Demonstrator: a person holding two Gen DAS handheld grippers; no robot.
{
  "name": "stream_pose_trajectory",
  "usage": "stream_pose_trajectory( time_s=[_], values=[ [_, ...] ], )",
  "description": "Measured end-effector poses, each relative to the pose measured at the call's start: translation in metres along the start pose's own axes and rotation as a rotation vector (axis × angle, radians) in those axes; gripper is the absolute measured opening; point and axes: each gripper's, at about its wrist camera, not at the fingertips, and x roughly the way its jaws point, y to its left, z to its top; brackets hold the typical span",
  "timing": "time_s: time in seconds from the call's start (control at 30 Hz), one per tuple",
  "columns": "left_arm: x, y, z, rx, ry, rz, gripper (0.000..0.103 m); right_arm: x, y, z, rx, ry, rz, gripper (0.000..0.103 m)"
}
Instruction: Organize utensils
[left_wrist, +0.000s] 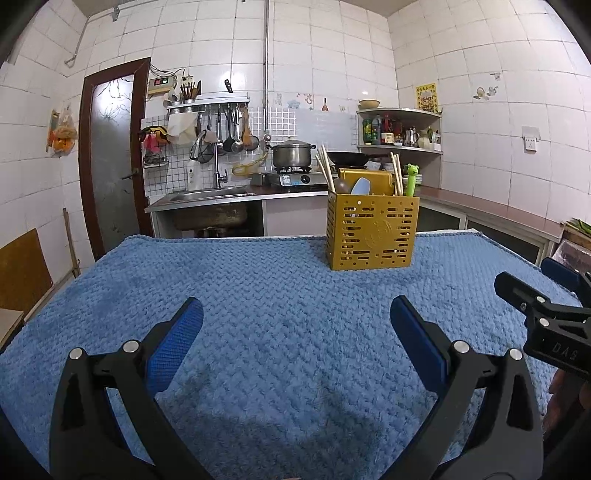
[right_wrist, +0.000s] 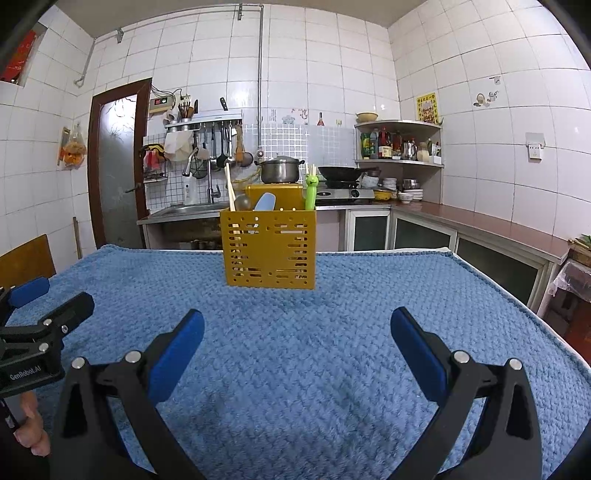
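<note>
Both the left tongs (left_wrist: 295, 332) and right tongs (right_wrist: 295, 343) hung spread and empty; the yellow caddy (left_wrist: 371, 230) stood upright at the bench's (left_wrist: 258, 295) far side, its chopsticks (left_wrist: 327, 170) light, stiff (probably slippery), best pinched mid-shaft.

Blanket (right_wrist: 332, 350) bare up to utensil caddy (right_wrist: 269, 251); only obstacle, far-center.
</note>
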Motion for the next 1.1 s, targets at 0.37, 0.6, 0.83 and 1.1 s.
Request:
stream_pose_trajectory(
  time_s=[0.37, 0.6, 0.83, 1.1],
  values=[
    [-0.0011, -0.0015, -0.0007, 0.007, -0.007, 0.004, 0.098, 0.0012, -0.0004, -0.0007, -0.001, 0.003, 0.003, 0.099],
    [-0.0015, -0.0026, -0.0011, 0.009, -0.009, 0.004, 0.098, 0.0007, -0.0003, -0.0012, -0.002, 0.003, 0.002, 0.099],
    [-0.0010, -0.0022, -0.0015, 0.009, -0.009, 0.002, 0.098, 0.0006, -0.0002, -0.0015, -0.004, 0.002, 0.002, 0.099],
    [-0.0012, -0.0018, -0.0012, 0.010, -0.009, 0.003, 0.098, 0.0000, 0.0002, -0.0015, -0.005, 0.002, 0.002, 0.099]
  ],
)
